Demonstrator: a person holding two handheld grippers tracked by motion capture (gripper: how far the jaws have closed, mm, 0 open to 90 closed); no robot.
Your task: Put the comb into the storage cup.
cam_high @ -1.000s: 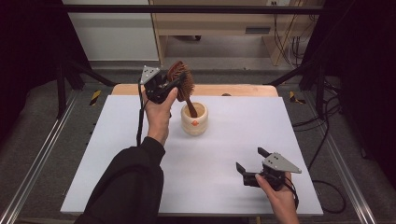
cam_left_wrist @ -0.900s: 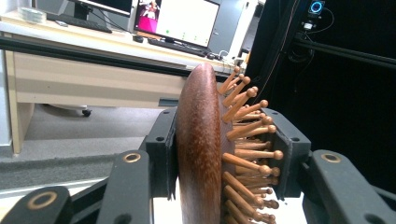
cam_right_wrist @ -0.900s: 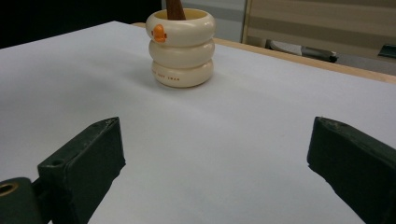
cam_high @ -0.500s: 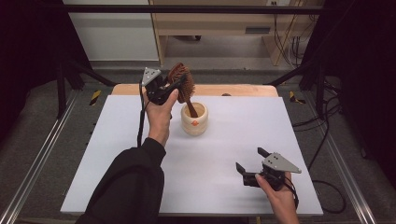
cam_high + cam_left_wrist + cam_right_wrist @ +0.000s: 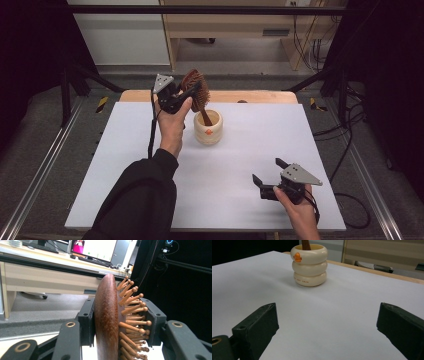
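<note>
Wooden hairbrush (image 5: 195,95) clamped by head in left gripper (image 5: 186,96), handle down inside cream cup (image 5: 208,128). Keep handle vertical, ease grip slowly. Right gripper (image 5: 267,176) agape, idle, well apart from cup.

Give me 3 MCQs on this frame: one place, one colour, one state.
1. Where does the handle of the hairbrush sit?
A. flat on the table
B. inside the cream cup
C. in the right tongs

2. What colour is the small mark near the cup's rim?
A. orange
B. blue
C. green

3. How are the right tongs?
A. shut on the cup
B. shut on the brush
C. open, holding nothing

Answers: 1 B, the handle goes down into the cup while the left tongs clamp the brush head. 2 A, the right gripper view shows an orange mark. 3 C, their jaws stand wide apart over the white table.
</note>
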